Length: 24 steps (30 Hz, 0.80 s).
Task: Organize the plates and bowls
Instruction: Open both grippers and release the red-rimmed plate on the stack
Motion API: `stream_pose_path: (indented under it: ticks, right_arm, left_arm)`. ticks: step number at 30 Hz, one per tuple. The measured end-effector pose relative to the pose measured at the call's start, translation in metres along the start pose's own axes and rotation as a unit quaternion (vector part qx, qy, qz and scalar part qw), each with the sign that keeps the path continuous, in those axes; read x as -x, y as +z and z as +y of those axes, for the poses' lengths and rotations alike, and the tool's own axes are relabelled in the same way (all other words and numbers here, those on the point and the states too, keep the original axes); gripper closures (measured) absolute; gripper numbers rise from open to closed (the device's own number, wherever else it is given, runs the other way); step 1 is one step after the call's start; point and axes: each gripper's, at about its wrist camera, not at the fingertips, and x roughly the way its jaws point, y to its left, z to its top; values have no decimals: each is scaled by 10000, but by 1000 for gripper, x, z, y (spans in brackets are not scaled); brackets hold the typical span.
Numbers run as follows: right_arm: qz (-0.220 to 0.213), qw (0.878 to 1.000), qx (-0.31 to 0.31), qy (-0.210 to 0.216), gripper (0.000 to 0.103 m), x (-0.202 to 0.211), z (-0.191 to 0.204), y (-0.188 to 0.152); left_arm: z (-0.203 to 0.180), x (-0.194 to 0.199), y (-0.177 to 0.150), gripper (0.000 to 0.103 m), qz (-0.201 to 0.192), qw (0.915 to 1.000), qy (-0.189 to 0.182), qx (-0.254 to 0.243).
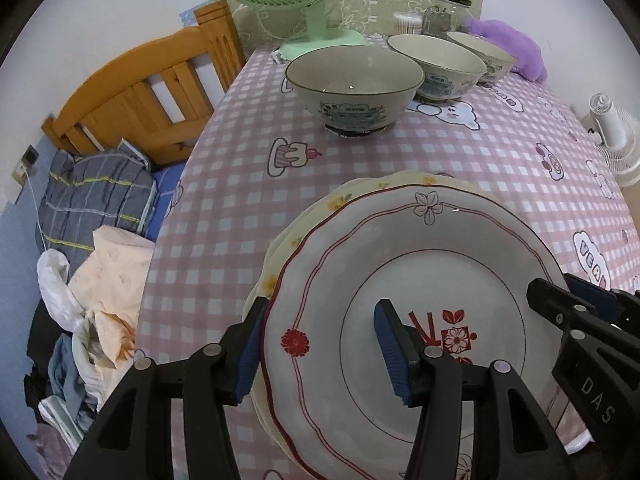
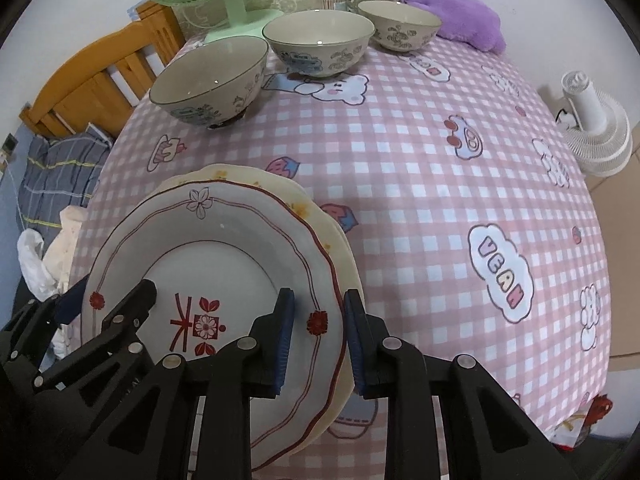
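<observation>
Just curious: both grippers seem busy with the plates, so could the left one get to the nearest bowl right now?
Probably not yet: the left gripper straddles the plates' rim. The cloth toward the bowl looks open.

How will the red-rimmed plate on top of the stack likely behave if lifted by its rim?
The red-rimmed plate looks like glazed ceramic, so probably rigid, breakable and slippery. It sits on a yellow-flowered plate, so it may slide. Each gripper, left and right, straddles one rim.

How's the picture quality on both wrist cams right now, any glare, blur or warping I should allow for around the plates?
Left wrist view: soft even light, only a small glint on the top plate; heavy fisheye bending at the table edges, dark corners. Right wrist view: same bending, tiny glints in the bowls; right gripper sharp, no motion blur.
</observation>
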Motion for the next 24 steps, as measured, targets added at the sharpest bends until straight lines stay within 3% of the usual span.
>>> stream_pose_path:
  ticks: [8, 13, 16, 17, 20, 24]
  right_arm:
    - [-125, 9994, 89, -307, 73, -2, 9, -3]
    - [-97, 9997, -33, -235, 72, 2, 6, -3]
    - [-227, 9996, -25, -188, 59, 13, 7, 3]
    - [-285, 9994, -23, -181, 55, 17, 7, 6]
    - [-457, 9989, 63, -80, 31, 27, 7, 19]
    - [-680, 9975, 193, 83, 31, 36, 10, 42]
  left_arm:
    - [-4, -2, -3, 43, -210, 9996, 59, -204]
    - [5, 0, 0, 33, -107, 9993, -342, -61]
    - [9, 6, 6, 30, -140, 9988, -475, -24]
    - [11, 9, 9, 25, -168, 9984, -529, -62]
    - [17, 17, 20, 20, -306, 9978, -590, -24]
    - [23, 23, 44, 19, -425, 9973, -571, 185]
